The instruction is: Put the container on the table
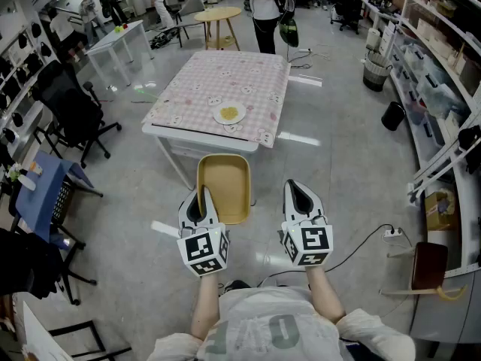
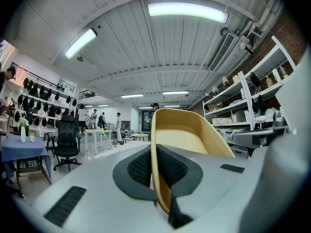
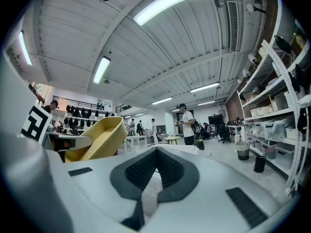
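While the yellow container [image 1: 223, 186] is carried in the air, its near left rim is gripped by the left tool [image 1: 201, 195]. In the left gripper view the container's [image 2: 189, 130] thin wall is seen clamped by the left tool [image 2: 156, 155], with one dark ribbed pad on the inside of the wall and the other on the outside. The container is held with its open side up, above the grey floor [image 1: 338, 164] and just short of the near edge of the worktop [image 1: 225, 77]; it is not resting on it.

The right tool [image 1: 299, 189] is held level just beside the container's right side, apart from it. In the right gripper view the right tool [image 3: 156, 155] is seen clenched, its pads pressed together at the tips with nothing between them, and the container [image 3: 95, 140] is shown off to the left.

The worktop is covered by a pink checked cloth, and a small white plate [image 1: 229, 114] with something yellow on it is set toward the near edge. Beyond the far side of the worktop a standing person [image 1: 265, 10] and a round wooden table [image 1: 218, 17] can be made out.
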Action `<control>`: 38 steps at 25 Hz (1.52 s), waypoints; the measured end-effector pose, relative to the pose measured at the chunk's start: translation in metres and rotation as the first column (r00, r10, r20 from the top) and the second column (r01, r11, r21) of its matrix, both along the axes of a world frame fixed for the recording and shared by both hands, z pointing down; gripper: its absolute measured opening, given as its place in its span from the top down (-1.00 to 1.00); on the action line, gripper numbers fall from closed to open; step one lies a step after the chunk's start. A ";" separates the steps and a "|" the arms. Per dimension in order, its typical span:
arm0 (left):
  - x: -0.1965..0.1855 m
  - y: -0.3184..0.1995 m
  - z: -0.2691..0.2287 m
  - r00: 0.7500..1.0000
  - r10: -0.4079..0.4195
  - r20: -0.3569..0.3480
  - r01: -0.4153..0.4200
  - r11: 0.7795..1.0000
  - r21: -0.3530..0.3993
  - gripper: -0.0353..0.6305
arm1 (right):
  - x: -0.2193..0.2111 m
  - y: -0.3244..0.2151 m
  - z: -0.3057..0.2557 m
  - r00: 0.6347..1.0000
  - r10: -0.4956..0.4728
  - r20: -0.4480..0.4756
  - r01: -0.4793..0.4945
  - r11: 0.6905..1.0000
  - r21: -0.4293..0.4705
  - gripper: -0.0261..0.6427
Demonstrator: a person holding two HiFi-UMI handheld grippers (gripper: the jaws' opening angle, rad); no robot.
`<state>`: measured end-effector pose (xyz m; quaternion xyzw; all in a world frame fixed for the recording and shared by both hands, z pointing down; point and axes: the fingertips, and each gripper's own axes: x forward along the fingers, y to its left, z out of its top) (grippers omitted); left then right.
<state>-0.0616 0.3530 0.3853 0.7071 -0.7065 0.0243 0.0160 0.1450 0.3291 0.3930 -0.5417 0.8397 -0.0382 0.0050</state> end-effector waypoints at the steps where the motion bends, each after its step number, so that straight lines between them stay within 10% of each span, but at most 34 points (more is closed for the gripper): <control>1: 0.001 0.000 0.001 1.000 0.000 -0.001 0.000 1.000 0.002 0.82 | 0.001 0.000 0.001 1.000 -0.001 0.000 0.001 1.000 0.001 0.83; 24: -0.014 -0.006 0.017 0.998 -0.041 -0.043 0.041 0.999 0.000 0.82 | -0.013 -0.011 0.027 0.996 -0.072 0.060 0.075 0.996 -0.052 0.83; 38: -0.070 -0.199 -0.014 0.994 -0.042 -0.101 0.051 0.995 0.086 0.82 | -0.051 -0.176 0.011 0.998 -0.061 0.007 0.061 0.997 -0.040 0.83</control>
